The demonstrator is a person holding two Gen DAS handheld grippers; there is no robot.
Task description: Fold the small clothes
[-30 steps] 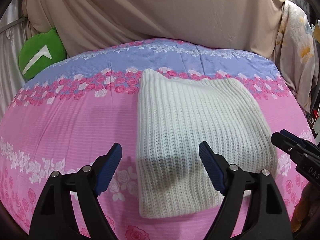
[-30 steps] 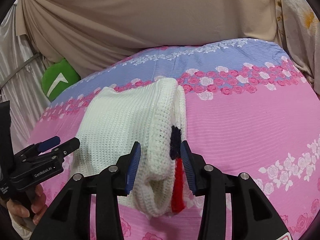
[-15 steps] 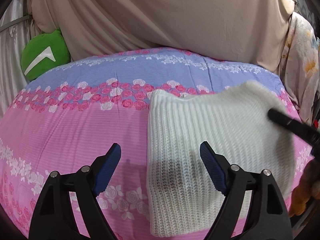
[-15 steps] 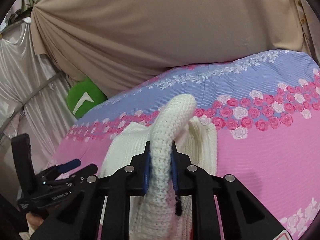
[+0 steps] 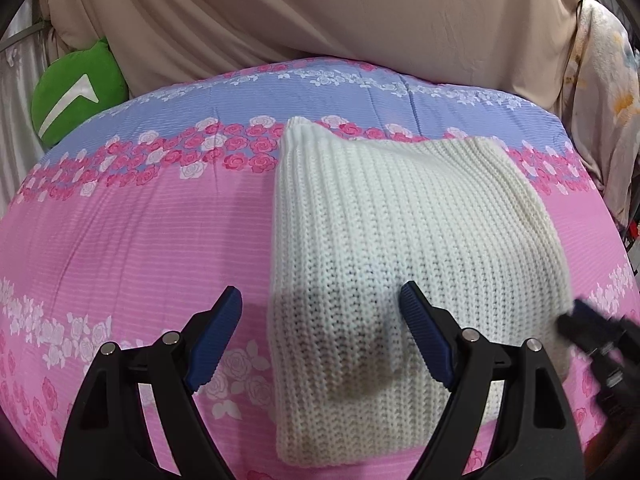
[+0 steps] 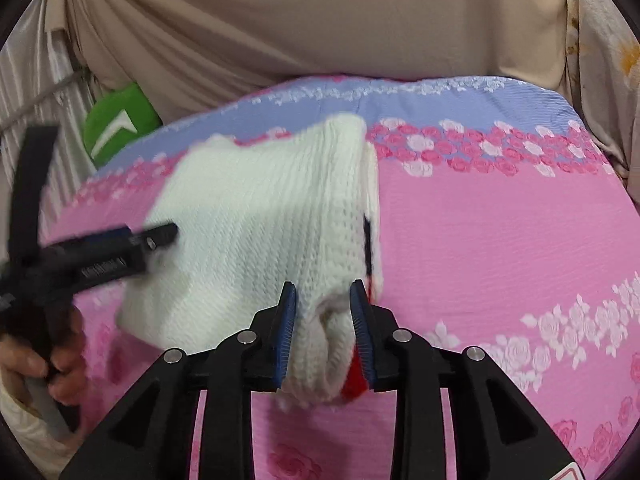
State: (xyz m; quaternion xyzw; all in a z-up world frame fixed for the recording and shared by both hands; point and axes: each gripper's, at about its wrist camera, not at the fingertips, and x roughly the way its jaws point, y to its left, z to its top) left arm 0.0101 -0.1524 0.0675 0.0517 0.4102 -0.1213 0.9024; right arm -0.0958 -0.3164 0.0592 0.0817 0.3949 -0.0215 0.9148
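Left wrist view looks down on a folded white knit garment point(image 5: 400, 240) lying flat on a bed covered by a floral quilt point(image 5: 140, 240), pink near and lilac-blue at the far edge. The left gripper point(image 5: 320, 336) hangs over the garment's near left corner with its blue-padded fingers point(image 5: 216, 340) wide apart and nothing clamped between them; the left finger is over bare quilt, the right one over the knit. At the right edge of this view the right gripper point(image 5: 596, 336) shows only as a dark blur beside the garment's near right edge.

From the right wrist view, the right gripper point(image 6: 324, 332) straddles the thick rolled right edge of the garment point(image 6: 260, 232) at its near end. Its jaws are opening, with the knit fold between them; the left pad appears to touch the wool, while a narrow gap shows at the right pad, so the fold is not firmly squeezed. A red patch and a dark strip of the garment show along that same edge, just beside the right finger point(image 6: 362, 332). The left gripper point(image 6: 132, 248) appears blurred at the left of this view, over the garment's left side, with a person's hand point(image 6: 48, 360) wrapped around its handle.

A green cushion point(image 5: 76, 92) with a white mark sits at the far left of the bed, against a beige draped cloth point(image 5: 320, 20) that forms the backdrop.
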